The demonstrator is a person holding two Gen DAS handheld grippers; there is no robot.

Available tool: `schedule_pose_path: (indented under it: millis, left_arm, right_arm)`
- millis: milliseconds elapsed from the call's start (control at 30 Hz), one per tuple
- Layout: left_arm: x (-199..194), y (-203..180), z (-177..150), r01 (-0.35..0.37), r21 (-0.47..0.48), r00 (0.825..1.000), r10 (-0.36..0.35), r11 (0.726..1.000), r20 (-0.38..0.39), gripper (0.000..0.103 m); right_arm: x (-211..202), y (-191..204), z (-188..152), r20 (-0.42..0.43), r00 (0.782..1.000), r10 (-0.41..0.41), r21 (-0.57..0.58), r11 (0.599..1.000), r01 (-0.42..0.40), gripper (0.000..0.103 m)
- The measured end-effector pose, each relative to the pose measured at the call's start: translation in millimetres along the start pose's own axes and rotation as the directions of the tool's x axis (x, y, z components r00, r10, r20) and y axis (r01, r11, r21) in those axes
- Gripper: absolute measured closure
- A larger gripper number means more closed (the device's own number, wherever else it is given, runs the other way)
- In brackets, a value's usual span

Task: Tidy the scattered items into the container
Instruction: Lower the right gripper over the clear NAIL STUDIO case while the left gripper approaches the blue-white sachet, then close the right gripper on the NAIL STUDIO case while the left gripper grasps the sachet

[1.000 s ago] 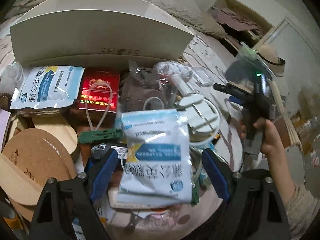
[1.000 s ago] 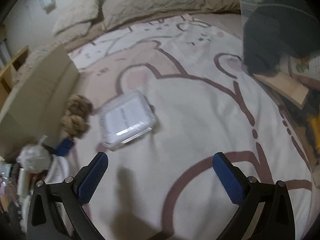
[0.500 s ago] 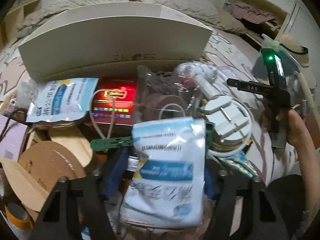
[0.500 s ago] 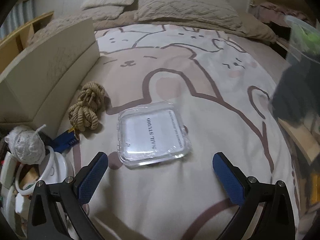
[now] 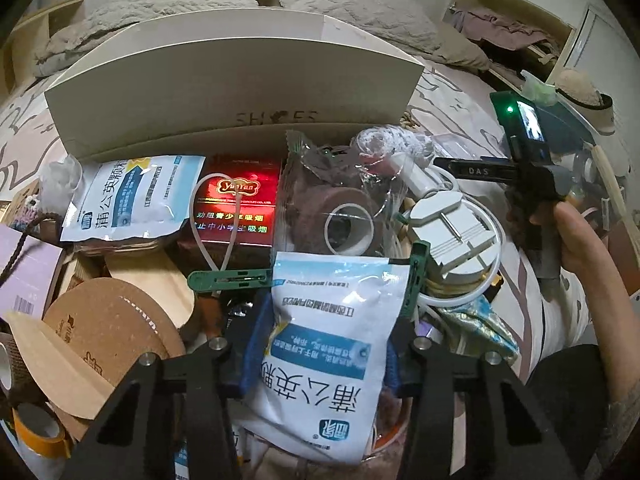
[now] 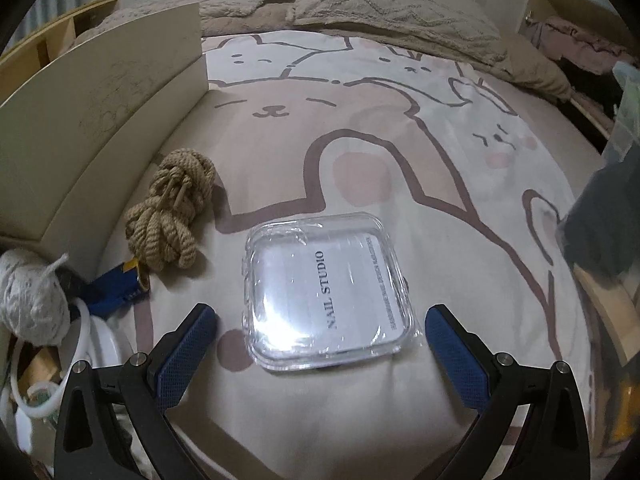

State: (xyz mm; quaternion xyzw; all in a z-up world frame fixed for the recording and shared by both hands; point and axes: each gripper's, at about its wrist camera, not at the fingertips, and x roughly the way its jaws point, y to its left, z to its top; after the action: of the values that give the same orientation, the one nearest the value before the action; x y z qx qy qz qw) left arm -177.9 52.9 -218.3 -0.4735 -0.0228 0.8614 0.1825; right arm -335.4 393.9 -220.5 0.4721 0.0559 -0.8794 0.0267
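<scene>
A white and blue pouch [image 5: 332, 344] lies on top of the clutter in the white shoe box [image 5: 240, 92]. My left gripper [image 5: 325, 352] has it between the blue pads, which press its edges as the jaws are closing. A clear plastic case [image 6: 324, 292] labelled NAIL STUDIO lies flat on the bed sheet. My right gripper [image 6: 322, 320] stands open just over it, one finger off each side of the case, not touching. The box's upright lid [image 6: 100, 112] shows at the left of the right wrist view.
In the box lie a second pouch [image 5: 132, 196], a red carton [image 5: 236, 208], a bagged tape roll [image 5: 344, 220], a white tool [image 5: 452, 232] and cork discs [image 5: 108, 328]. A rope bundle [image 6: 172, 216], a blue item [image 6: 116, 288] and a yarn ball [image 6: 28, 300] lie beside the case.
My left jaws have come together from wide apart onto the pouch. My right gripper has rolled and moved toward the clear case, which now lies between its fingers.
</scene>
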Motion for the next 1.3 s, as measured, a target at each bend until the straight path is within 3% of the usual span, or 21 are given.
schedule_pose_path:
  millis: [100,167,300,433,633,967,1300]
  left_arm:
    - [-2,1,-3,-0.006,0.006,1.0,0.006,1.0,-0.007,0.046]
    - [-2,3,-5,-0.014,0.0,1.0,0.014,1.0,-0.02,0.029]
    - [-5,8,-8,0.0,-0.005,0.999,0.0,1.0,-0.045,0.028]
    - [-10,16,-10,0.02,0.009,0.998,-0.019,1.0,-0.061,0.025]
    - [-15,25,-13,0.084,0.009,0.994,-0.083,0.996,-0.078,0.025]
    - [-11,13,-9,0.028,0.064,0.998,-0.025,0.998,-0.058,0.043]
    - [-12,10,-6,-0.011,0.025,1.0,0.011,1.0,-0.021,0.054]
  right_arm:
    - [2,-4,0,-0.003,1.0,0.029,0.023,0.999,-0.029,0.0]
    - [1,-3,-1,0.0,1.0,0.025,0.025,0.999,-0.025,0.0]
    - [-2,-2,-2,0.001,1.0,0.017,0.027,1.0,-0.017,0.006]
    - [-8,-5,-3,0.016,1.0,0.018,0.048,0.999,-0.019,0.021]
    - [-12,-10,-6,0.027,0.999,0.044,0.069,0.997,-0.045,0.024]
    - [-26,-14,-11,0.056,0.996,0.064,0.105,0.992,-0.07,0.024]
    - [-44,-16,-13,0.103,0.99,0.095,0.148,0.983,-0.11,0.024]
